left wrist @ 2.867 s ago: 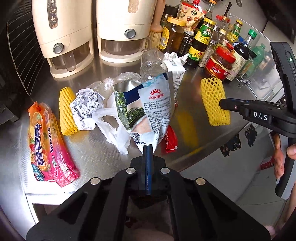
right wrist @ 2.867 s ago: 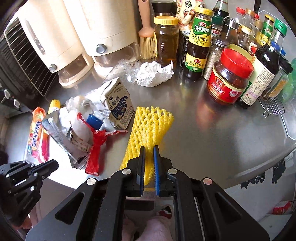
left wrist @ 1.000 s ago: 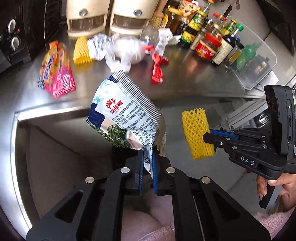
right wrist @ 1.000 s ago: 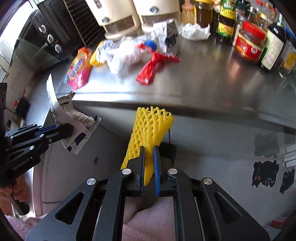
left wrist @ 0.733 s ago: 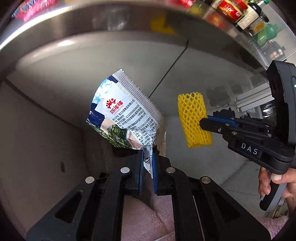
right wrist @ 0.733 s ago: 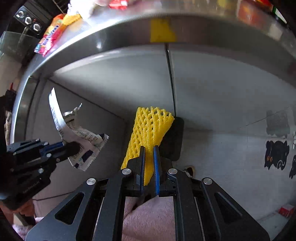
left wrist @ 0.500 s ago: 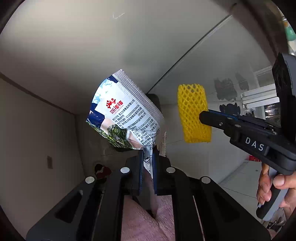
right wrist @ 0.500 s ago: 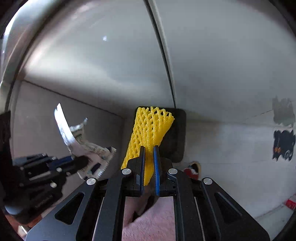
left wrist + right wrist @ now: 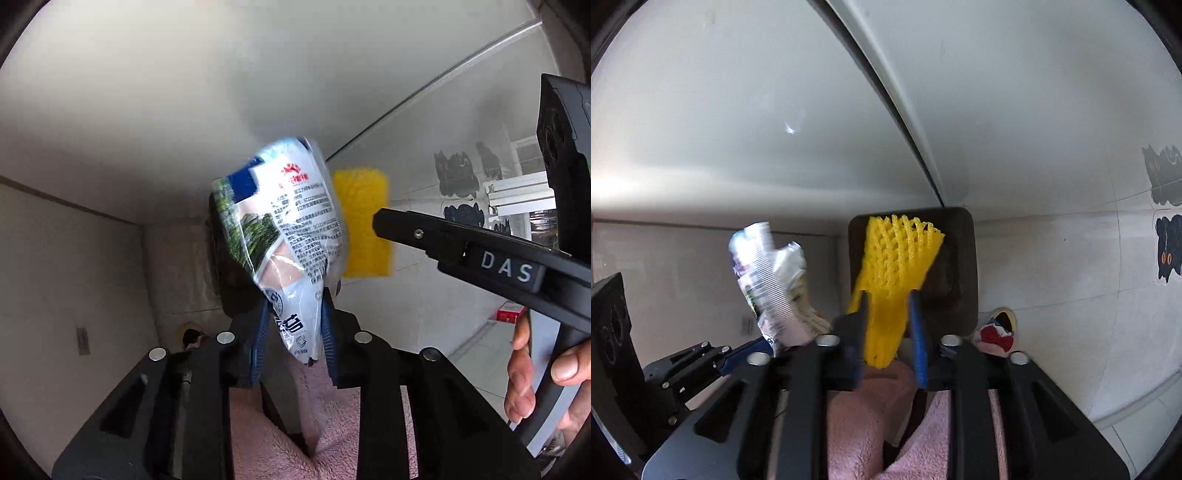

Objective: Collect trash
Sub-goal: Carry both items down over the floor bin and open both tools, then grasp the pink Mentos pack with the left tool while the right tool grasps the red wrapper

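A blue-and-white snack bag hangs loose and blurred between the fingers of my left gripper, whose jaws are opening; the pads no longer pinch it. A yellow foam net stands between the fingers of my right gripper, whose jaws are also opening with gaps beside the net. Both point steeply down over a black bin on the floor. The left wrist view shows the net in front of the right gripper, and the bin behind the bag. In the right wrist view the bag and left gripper are at lower left.
Grey cabinet fronts rise behind the bin, which stands on a pale tiled floor. Black cat stickers mark the wall at right. A red and white slipper lies beside the bin. A hand grips the right tool. Pink fleece fills the bottom.
Both grippers dropped from counter height to just above the black bin. Both pairs of jaws have spread apart, and the bag and net now sit loose between them.
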The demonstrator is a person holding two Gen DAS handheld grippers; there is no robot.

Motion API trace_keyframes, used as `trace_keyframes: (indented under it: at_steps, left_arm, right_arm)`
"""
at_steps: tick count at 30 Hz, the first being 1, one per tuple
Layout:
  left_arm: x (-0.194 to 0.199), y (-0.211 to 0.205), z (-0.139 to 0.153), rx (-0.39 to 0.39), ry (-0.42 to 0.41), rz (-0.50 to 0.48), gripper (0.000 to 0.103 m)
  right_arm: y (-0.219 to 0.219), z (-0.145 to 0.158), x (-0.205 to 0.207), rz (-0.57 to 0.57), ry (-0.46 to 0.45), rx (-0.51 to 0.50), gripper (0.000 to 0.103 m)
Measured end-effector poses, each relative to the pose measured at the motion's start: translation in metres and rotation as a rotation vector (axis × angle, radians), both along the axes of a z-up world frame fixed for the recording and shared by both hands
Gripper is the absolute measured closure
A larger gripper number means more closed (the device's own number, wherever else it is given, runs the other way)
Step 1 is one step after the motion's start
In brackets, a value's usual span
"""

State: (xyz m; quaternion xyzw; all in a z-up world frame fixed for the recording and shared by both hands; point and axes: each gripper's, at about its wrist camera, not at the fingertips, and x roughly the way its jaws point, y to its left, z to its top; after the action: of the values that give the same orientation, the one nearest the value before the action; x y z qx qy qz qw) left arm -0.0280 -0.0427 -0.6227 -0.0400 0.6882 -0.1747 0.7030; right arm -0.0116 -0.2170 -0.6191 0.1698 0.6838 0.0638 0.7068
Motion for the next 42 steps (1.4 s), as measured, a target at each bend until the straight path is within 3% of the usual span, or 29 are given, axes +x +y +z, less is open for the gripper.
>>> trace_keyframes:
  at_steps: [1,3,5,7,10,14,17,25,30,36,39,41,42]
  left_arm:
    - [0.001,-0.001,0.001,0.006,-0.001,0.002,0.079]
    - [0.001,0.002,0.006,0.007,-0.006,0.005,0.075]
    - [0.001,0.006,0.012,0.008,-0.016,0.004,0.068]
    - [0.001,0.010,0.019,-0.003,-0.026,0.009,0.049]
    - [-0.002,0.019,0.028,-0.021,-0.037,0.022,0.040]
    - [-0.010,0.025,0.061,-0.056,-0.075,0.014,0.024]
    - [-0.018,0.028,0.103,-0.059,-0.175,0.038,0.013]
    - [-0.030,0.060,0.213,-0.069,-0.402,0.091,0.008]
    - [-0.017,0.081,0.269,-0.039,-0.495,0.126,0.008]
    - [0.025,0.112,0.301,0.066,-0.549,0.177,0.008]
    - [0.048,0.131,0.304,0.067,-0.556,0.224,0.008]
    - [0.065,0.138,0.299,0.074,-0.556,0.245,0.008]
    - [0.072,0.142,0.298,0.071,-0.553,0.249,0.009]
  right_arm:
    - [0.003,0.000,0.001,-0.005,-0.004,-0.010,0.056]
    - [0.003,0.004,0.003,-0.011,-0.009,-0.018,0.054]
    - [-0.001,0.010,0.003,-0.019,-0.015,-0.026,0.044]
    - [-0.004,0.021,0.002,-0.025,-0.034,-0.030,0.034]
    - [-0.011,0.045,-0.001,-0.030,-0.062,-0.037,0.024]
    - [-0.025,0.088,-0.013,-0.042,-0.111,-0.032,0.012]
    - [-0.030,0.132,-0.026,-0.038,-0.185,-0.050,0.003]
    - [-0.028,0.247,-0.032,0.024,-0.389,-0.087,0.003]
    - [-0.027,0.283,-0.013,0.046,-0.488,-0.099,0.003]
    - [-0.011,0.288,0.025,0.059,-0.554,-0.131,0.005]
    - [0.001,0.283,0.043,0.072,-0.569,-0.157,0.018]
    - [0.004,0.277,0.055,0.074,-0.556,-0.168,0.035]
    - [0.005,0.272,0.062,0.070,-0.543,-0.174,0.038]
